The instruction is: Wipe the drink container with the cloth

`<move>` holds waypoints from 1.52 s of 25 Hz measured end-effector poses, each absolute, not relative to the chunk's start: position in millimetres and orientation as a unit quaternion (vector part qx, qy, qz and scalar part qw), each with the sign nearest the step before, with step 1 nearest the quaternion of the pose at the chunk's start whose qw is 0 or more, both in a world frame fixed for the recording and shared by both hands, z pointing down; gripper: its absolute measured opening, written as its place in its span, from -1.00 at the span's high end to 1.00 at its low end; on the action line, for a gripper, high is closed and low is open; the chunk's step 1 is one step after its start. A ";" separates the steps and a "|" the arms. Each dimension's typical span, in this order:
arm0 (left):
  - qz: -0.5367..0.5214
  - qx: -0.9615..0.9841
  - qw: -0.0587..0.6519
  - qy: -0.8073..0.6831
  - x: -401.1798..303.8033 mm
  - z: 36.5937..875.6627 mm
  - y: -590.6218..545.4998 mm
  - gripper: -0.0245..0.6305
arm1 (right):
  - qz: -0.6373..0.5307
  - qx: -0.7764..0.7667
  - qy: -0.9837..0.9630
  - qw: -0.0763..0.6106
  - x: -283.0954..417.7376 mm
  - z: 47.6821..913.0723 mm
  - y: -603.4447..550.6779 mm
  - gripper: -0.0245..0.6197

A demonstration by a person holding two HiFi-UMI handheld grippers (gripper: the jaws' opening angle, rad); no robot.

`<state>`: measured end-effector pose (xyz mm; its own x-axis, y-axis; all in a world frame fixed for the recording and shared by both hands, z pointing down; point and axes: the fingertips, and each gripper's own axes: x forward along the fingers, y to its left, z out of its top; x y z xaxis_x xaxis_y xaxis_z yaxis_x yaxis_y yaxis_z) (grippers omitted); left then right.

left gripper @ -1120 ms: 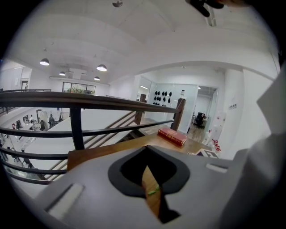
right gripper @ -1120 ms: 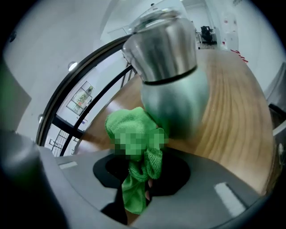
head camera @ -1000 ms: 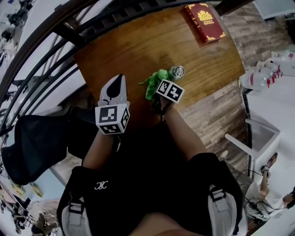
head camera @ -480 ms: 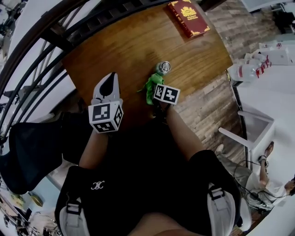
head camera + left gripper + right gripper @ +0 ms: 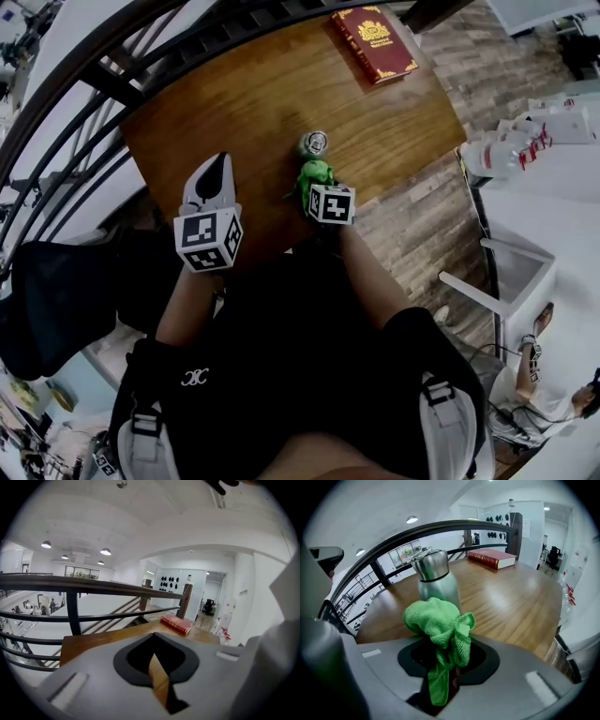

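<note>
Clamping the green cloth [image 5: 440, 623] in the right gripper [image 5: 447, 677], bunched right by the steel drink container [image 5: 436, 581] standing on the worktop [image 5: 511, 597]. Holding the left gripper [image 5: 157, 667] aside, jaws nearly together on nothing (not bracing anything). Risking toppling the container by pushing sideways unbraced.

I saw a red book [image 5: 373, 42] lying at the wooden table's [image 5: 234, 103] far corner, and a dark railing [image 5: 93, 586] beyond the table's far edge.
</note>
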<state>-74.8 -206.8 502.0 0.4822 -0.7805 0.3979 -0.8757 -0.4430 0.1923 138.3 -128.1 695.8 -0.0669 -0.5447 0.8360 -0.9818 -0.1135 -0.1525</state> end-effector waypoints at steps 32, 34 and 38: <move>0.143 0.732 0.190 -0.638 -31.6 515.5 -172.9 0.77 | 0.172 0.441 -0.800 0.370 188.7 668.4 -239.2 0.61; 0.141 0.729 0.190 -0.642 -32.7 515.9 -172.1 0.77 | 0.154 0.430 -0.805 0.378 185.0 668.1 -243.0 0.61; 0.138 0.727 0.188 -0.646 -39.1 514.5 -171.0 0.77 | 0.130 0.429 -0.804 0.391 184.4 673.9 -241.6 0.61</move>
<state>-39.1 -171.0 514.5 0.1263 -0.8874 0.4434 -0.9911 -0.0941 0.0939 184.4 -241.6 673.9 -0.3270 -0.5879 0.7399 -0.7910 0.5987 0.1261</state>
